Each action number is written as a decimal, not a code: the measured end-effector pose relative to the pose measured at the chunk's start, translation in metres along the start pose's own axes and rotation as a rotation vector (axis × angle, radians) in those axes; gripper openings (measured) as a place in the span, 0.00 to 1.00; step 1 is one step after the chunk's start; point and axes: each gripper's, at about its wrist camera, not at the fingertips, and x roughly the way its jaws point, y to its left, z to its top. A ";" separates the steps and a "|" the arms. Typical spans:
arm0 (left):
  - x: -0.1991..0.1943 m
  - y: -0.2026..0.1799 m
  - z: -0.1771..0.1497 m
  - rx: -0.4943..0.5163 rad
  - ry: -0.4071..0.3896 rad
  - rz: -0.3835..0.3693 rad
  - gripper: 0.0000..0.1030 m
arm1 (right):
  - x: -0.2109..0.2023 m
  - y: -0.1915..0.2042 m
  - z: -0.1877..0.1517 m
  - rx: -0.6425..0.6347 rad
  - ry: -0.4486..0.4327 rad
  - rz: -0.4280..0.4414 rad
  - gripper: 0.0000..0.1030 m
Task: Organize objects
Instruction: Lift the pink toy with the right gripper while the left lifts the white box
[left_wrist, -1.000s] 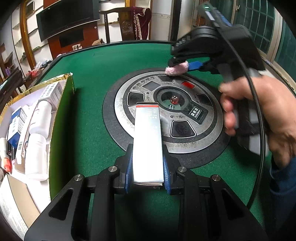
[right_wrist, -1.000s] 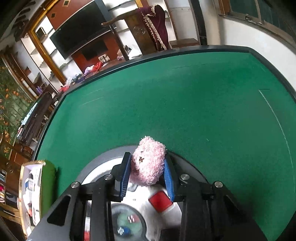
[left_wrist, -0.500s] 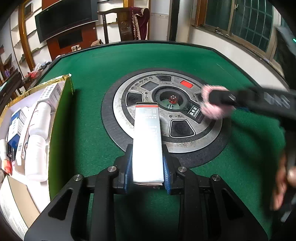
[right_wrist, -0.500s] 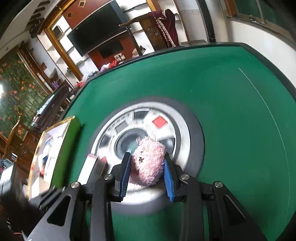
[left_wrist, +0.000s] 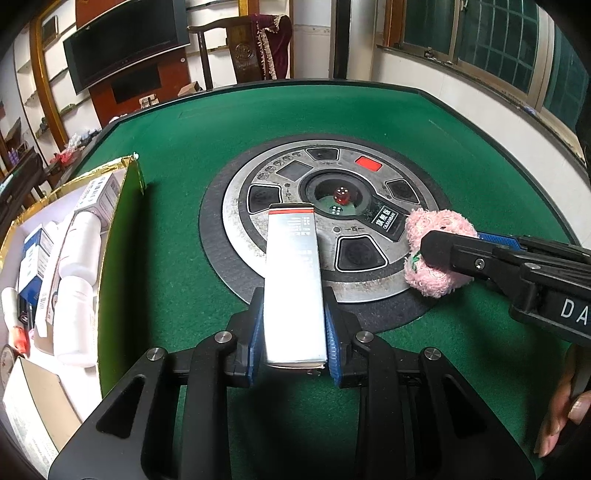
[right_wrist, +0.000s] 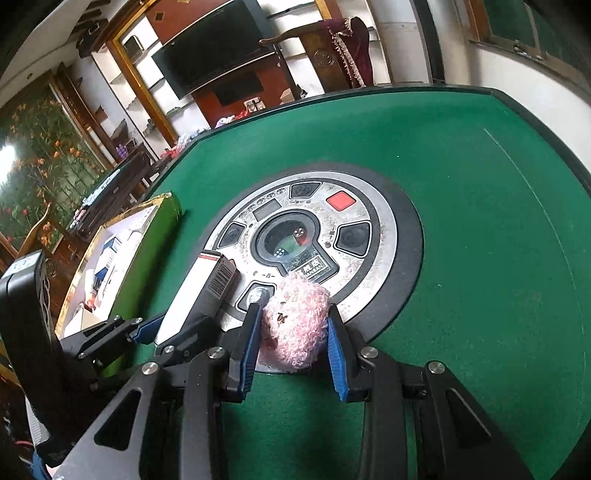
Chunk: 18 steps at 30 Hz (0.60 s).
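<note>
Gripping a long silver carton (left_wrist: 293, 284) above the green table (left_wrist: 221, 140), left gripper (left_wrist: 294, 334) jaws easing open around it, right gripper (right_wrist: 291, 341) clamped on a pink plush toy (right_wrist: 295, 325) over the round metal hub (right_wrist: 369, 229), open box (left_wrist: 114, 251) at left.

A large dark television (left_wrist: 125, 40) hangs on a red-brown wall panel framed in gold trim, beside a carved wooden chair (left_wrist: 255, 48) draped in maroon fringed cloth. Barred windows (left_wrist: 491, 40) line the white wall at right; floral wallpaper (right_wrist: 33, 155) covers the wall at left.
</note>
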 end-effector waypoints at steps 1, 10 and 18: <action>0.000 0.000 0.000 0.002 0.000 0.006 0.28 | 0.001 0.000 0.000 -0.002 0.004 0.001 0.32; -0.001 -0.001 -0.001 0.004 -0.007 -0.001 0.26 | 0.002 0.005 -0.003 -0.021 0.010 0.005 0.32; -0.002 -0.001 -0.003 0.006 -0.007 -0.003 0.26 | 0.001 0.006 -0.003 -0.020 0.009 0.006 0.32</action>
